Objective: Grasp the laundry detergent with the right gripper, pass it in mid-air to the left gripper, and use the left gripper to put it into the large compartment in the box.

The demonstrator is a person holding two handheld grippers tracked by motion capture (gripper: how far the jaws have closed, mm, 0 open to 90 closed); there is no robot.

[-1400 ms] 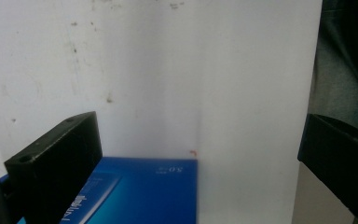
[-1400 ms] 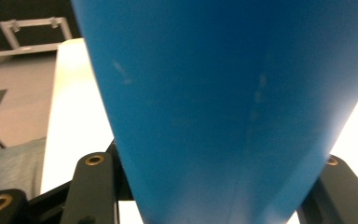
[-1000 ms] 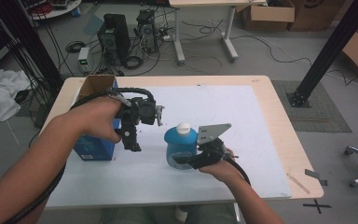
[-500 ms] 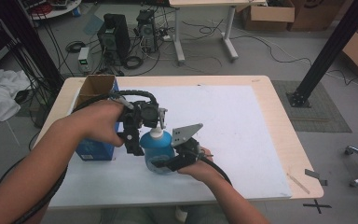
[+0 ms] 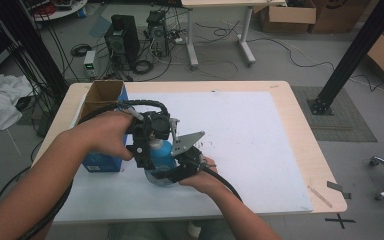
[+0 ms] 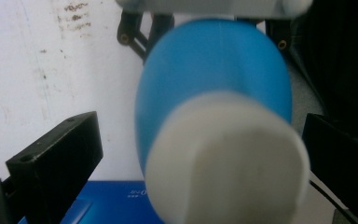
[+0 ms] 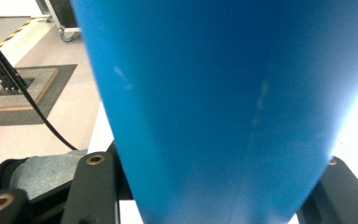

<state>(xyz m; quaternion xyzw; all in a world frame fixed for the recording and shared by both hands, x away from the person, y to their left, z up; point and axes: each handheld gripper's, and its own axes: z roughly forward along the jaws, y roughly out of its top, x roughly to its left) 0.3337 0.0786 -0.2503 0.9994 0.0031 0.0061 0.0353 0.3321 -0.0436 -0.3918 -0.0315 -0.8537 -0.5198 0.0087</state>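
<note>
Right gripper pinches the blue bottle upright, presenting its white cap between the left gripper's spread jaws for removal.

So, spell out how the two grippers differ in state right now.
The right gripper is shut on the blue bottle's body; the left gripper is open, its jaws either side of the white cap without touching. The right grips from the side, the left comes from above. Both are at the same bottle.
</note>
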